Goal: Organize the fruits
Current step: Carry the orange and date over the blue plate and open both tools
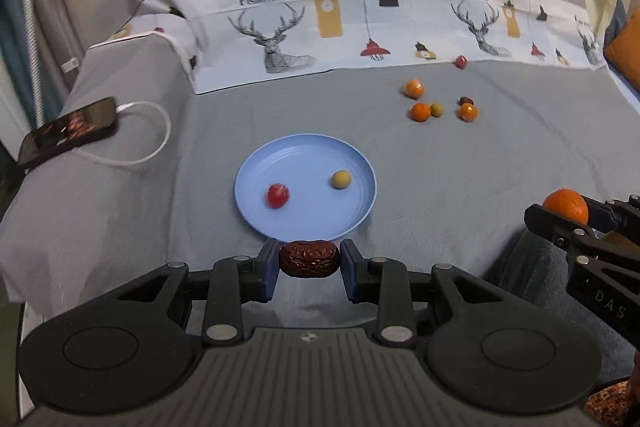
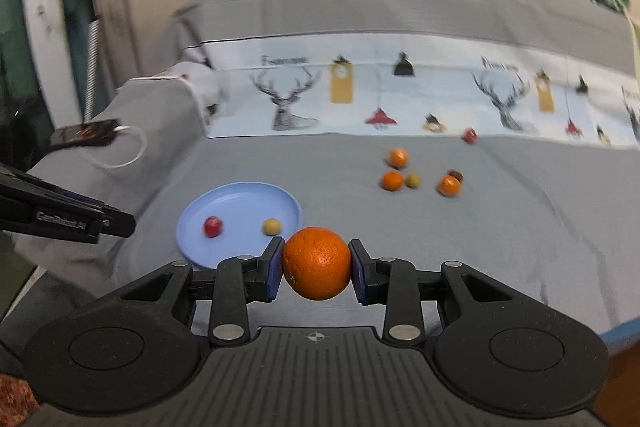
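Observation:
My left gripper (image 1: 309, 259) is shut on a wrinkled dark red date (image 1: 310, 259), held just in front of the near rim of a blue plate (image 1: 320, 159). The plate holds a red cherry tomato (image 1: 278, 195) and a yellow-green fruit (image 1: 341, 179). My right gripper (image 2: 316, 263) is shut on an orange (image 2: 317, 263), to the right of the plate (image 2: 224, 203); that orange also shows in the left wrist view (image 1: 566, 205). Several loose fruits lie farther back on the grey cloth: small oranges (image 1: 421, 112), a green one (image 1: 437, 109), a dark one (image 1: 466, 101), a red one (image 1: 461, 61).
A phone (image 1: 72, 131) on a white charging cable (image 1: 152, 135) lies on the raised left edge of the grey cover. A deer-print cloth (image 1: 360, 27) runs across the back. An orange cushion (image 1: 626, 47) sits at far right.

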